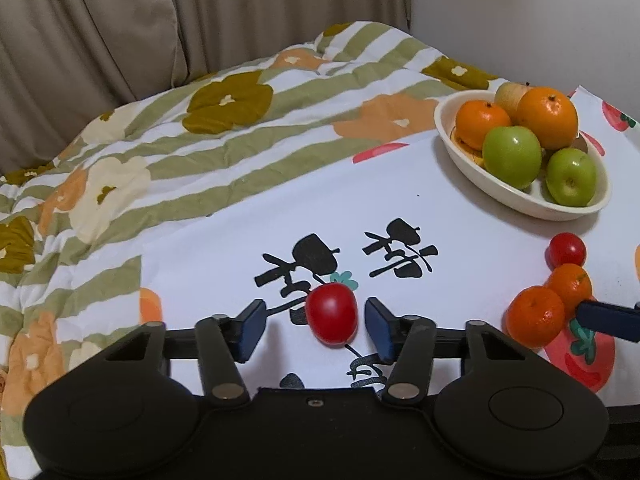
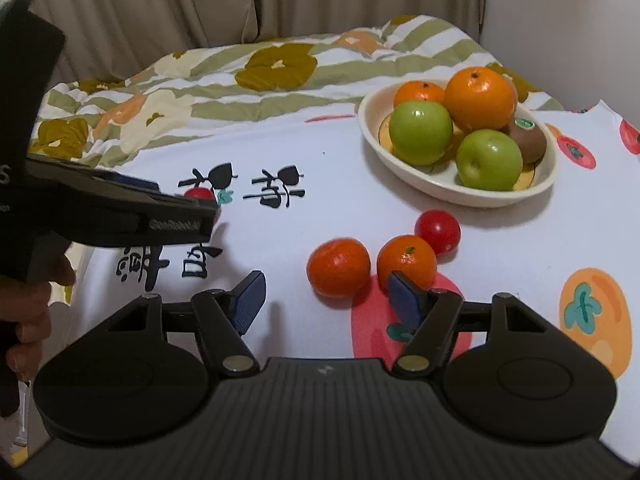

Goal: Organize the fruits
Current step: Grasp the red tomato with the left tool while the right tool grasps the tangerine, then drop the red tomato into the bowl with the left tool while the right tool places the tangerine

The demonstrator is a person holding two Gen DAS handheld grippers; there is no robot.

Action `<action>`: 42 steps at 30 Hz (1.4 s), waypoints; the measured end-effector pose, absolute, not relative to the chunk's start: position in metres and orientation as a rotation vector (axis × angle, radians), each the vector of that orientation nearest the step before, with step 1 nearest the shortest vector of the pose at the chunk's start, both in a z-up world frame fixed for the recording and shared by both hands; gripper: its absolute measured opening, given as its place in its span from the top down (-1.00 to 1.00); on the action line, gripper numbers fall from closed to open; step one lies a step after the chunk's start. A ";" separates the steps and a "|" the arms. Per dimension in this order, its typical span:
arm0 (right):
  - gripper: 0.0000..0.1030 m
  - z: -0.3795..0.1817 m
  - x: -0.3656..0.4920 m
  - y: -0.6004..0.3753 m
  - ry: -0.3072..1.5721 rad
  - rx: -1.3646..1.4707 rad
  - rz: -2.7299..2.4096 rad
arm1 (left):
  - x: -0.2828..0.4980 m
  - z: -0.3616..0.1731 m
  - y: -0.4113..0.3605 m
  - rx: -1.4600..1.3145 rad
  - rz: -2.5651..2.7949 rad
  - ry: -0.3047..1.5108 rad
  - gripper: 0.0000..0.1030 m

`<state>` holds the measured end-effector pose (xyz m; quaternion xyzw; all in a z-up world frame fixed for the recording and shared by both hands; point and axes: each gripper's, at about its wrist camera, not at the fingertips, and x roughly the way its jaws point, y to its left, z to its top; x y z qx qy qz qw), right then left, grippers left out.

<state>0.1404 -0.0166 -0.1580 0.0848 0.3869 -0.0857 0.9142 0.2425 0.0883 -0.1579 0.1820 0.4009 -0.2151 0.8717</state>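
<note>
The left gripper (image 1: 315, 326) hovered over the white printed cloth (image 1: 400, 208), jaws apart, a red tomato (image 1: 331, 313) lying between them with a gap on either side. The right gripper (image 2: 322, 299) was open too, its pads clear of the tangerine (image 2: 338, 267) in front of it; a second tangerine (image 2: 407, 260) sat just beside that one, another red tomato (image 2: 437, 230) behind. Further back from that cluster stood the cream bowl (image 2: 448, 194), loaded with two green apples (image 2: 421, 132), oranges (image 2: 479, 98) and a kiwi (image 2: 527, 140).
</note>
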 end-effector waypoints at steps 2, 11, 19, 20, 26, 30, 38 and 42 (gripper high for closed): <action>-0.60 -0.158 0.142 -0.015 0.787 0.163 -0.177 | 0.244 -0.162 0.087 0.379 -0.455 0.850 0.06; -0.45 -0.160 0.147 -0.013 0.794 0.159 -0.182 | 0.244 -0.168 0.085 0.365 -0.464 0.863 0.36; -0.40 -0.164 0.153 -0.006 0.782 0.079 -0.192 | 0.242 -0.165 0.088 0.354 -0.453 0.863 0.36; -0.37 -0.165 0.154 -0.005 0.779 0.060 -0.193 | 0.241 -0.165 0.089 0.350 -0.452 0.864 0.36; -0.03 -0.174 0.165 -0.008 0.800 -0.025 -0.206 | 0.238 -0.162 0.089 0.330 -0.446 0.862 0.36; -0.03 -0.176 0.167 -0.010 0.797 -0.035 -0.192 | 0.236 -0.161 0.090 0.325 -0.443 0.859 0.36; -0.02 -0.169 0.162 -0.011 0.793 -0.022 -0.153 | 0.229 -0.152 0.092 0.304 -0.422 0.843 0.36; -0.02 -0.160 0.159 -0.009 0.775 -0.021 -0.138 | 0.223 -0.144 0.094 0.296 -0.411 0.830 0.36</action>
